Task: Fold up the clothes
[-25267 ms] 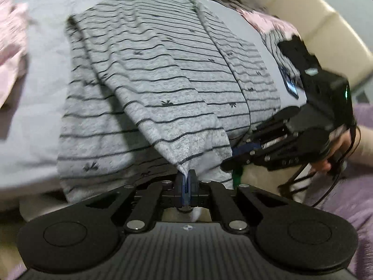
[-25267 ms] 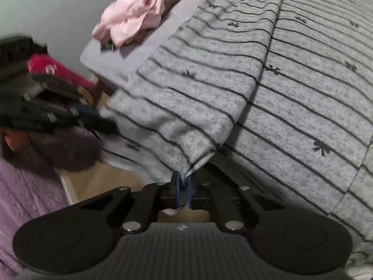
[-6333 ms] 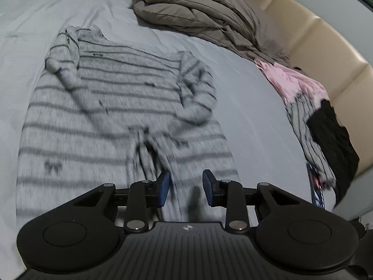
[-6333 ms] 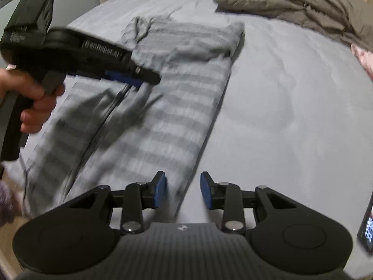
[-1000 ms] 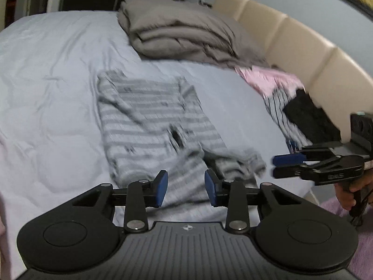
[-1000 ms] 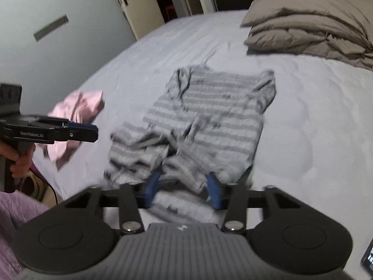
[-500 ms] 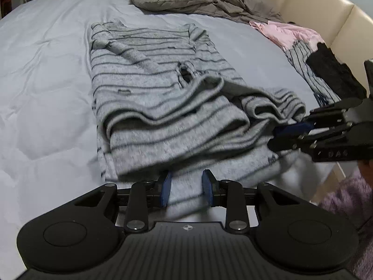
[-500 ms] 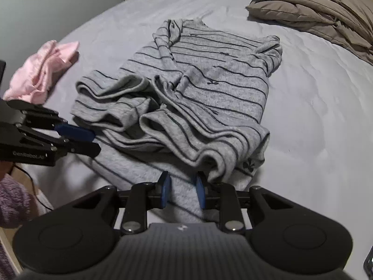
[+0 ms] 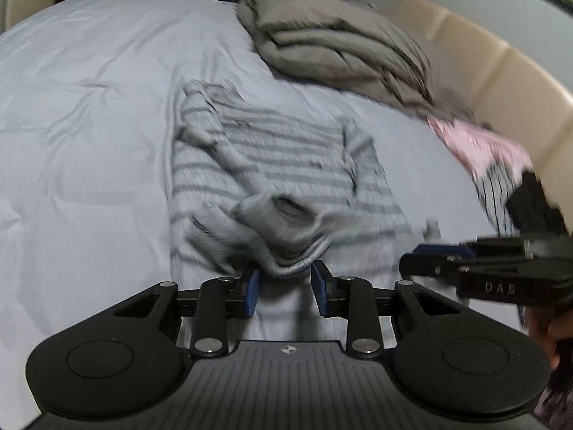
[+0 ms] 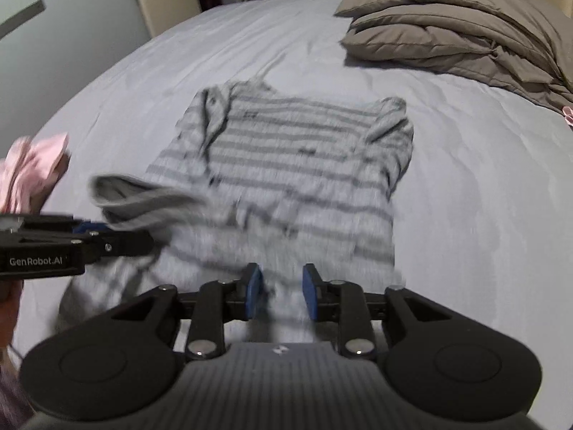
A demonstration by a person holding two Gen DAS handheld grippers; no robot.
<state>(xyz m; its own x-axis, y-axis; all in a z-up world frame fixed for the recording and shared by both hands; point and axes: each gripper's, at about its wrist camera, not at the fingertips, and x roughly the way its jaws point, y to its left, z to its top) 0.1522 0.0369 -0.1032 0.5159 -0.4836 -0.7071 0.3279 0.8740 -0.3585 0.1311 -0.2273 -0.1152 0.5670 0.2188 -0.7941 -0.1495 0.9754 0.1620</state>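
Observation:
A grey striped garment [image 9: 286, 165] lies on the bed, collar end far from me, blurred by motion. Its lower part is bunched into a thick fold [image 9: 286, 251]. My left gripper [image 9: 286, 285] is open, and that fold sits right at its fingertips, partly between them. In the right wrist view the left gripper [image 10: 139, 242] reaches in from the left under a raised loop of the garment [image 10: 286, 165]. My right gripper [image 10: 282, 286] is open above the garment's near hem, nothing clamped. It also shows as the right gripper [image 9: 422, 263] at the garment's right edge.
A folded brown duvet [image 10: 465, 28] lies at the head of the bed [image 10: 483, 215]. A pink cloth [image 10: 32, 168] is at the left edge. Pink, striped and black clothes [image 9: 501, 172] are piled by the beige headboard [image 9: 501, 82]. A hand [image 10: 9, 308] holds the left gripper.
Both grippers have pulled up and back from the hem and stay open. The bunched folds on the right side now lie flatter; a loop remains at the left gripper.

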